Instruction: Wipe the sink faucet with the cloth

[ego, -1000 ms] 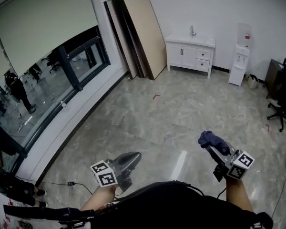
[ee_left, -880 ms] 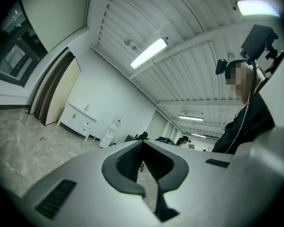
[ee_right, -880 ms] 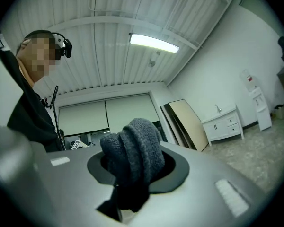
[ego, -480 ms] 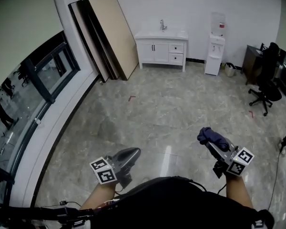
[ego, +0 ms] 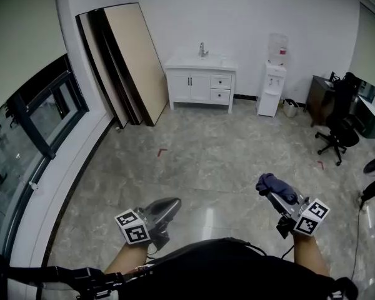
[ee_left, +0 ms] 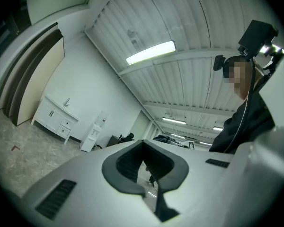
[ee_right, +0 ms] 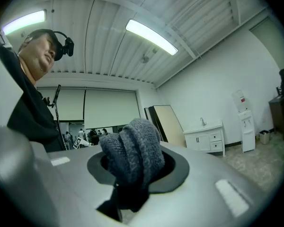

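A white sink cabinet (ego: 200,80) stands against the far wall, with a chrome faucet (ego: 202,49) on top. It is several metres from both grippers. My right gripper (ego: 270,189) is held low at the right, shut on a bunched dark blue cloth (ego: 274,183). In the right gripper view the cloth (ee_right: 132,150) bulges out of the jaws, with the cabinet (ee_right: 209,138) and faucet (ee_right: 203,122) small in the distance. My left gripper (ego: 167,206) is at the lower left, shut and holding nothing. The left gripper view shows the faucet (ee_left: 66,101) far off.
Large boards (ego: 125,61) lean on the wall left of the cabinet. A water dispenser (ego: 272,83) stands to its right, with an office chair (ego: 337,130) and a desk further right. A window wall (ego: 31,124) runs along the left. Marble floor (ego: 219,149) lies between me and the sink.
The head view has swung, so the sink cabinet now sits further left and lower in the picture. Both grippers keep the same pose, the right one still gripping the cloth.
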Motion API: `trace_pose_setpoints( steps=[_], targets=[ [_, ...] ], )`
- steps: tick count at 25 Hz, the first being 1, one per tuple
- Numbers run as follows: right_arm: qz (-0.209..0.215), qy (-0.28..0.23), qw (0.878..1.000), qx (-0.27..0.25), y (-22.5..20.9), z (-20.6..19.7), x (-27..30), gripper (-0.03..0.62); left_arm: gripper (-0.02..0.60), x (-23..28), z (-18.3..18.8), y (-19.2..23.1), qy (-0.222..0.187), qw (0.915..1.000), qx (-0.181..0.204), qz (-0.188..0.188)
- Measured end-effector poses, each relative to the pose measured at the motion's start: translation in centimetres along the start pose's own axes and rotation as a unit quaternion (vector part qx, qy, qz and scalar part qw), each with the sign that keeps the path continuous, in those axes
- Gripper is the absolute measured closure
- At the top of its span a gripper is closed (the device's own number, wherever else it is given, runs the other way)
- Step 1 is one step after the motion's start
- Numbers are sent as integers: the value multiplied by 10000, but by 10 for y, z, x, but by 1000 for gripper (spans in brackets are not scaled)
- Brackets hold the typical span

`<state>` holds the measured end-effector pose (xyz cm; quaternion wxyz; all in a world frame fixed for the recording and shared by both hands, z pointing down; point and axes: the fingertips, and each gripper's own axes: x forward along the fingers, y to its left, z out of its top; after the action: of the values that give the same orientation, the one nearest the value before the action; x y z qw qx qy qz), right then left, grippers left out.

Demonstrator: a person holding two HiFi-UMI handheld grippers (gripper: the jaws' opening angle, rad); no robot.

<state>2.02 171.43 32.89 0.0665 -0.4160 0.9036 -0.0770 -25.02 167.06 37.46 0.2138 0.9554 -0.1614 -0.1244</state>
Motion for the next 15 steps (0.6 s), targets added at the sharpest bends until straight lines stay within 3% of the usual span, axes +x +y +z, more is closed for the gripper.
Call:
trace_pose_setpoints(
  steps=[10, 15],
  targets=[
    [-41, 99, 9998, 151, -44, -11, 94, 482, 581, 11, 35, 94, 142, 9999, -35, -14],
    [145, 89, 9995, 274, -94, -9, 118, 482, 581, 34, 32, 124, 196, 9995, -53, 259]
  ],
)
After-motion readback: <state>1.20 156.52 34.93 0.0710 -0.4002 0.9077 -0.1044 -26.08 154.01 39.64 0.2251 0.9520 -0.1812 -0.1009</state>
